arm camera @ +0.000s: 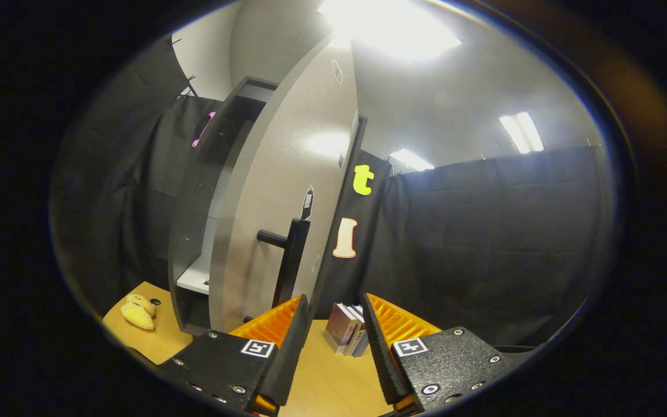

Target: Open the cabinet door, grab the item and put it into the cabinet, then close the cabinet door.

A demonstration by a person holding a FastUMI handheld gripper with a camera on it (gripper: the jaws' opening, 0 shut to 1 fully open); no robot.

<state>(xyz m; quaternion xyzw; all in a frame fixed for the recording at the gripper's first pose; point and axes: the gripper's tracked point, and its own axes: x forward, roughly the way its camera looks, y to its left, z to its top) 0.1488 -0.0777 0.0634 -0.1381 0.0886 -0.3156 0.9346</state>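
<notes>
Hand-held two-finger gripper [333,324], seen from its own camera

Two blocky finger mounts of black, grainy-textured plastic, each one fastened with several round silver screw heads and carrying a small square black-and-white coded marker on its top face. Each finger [287,341] is a wedge-shaped plate with fine ridges ribbing its broad face and a finely toothed inner edge. The fingers stand apart with an empty gap between them.

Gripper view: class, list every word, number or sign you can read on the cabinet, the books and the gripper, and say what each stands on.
Small sticker on the grey cabinet door: too small to read.
Stack of books on the wooden table: covers blurred.
Square black-and-white markers on the open gripper, which holds nothing: patterns, no words.
</notes>
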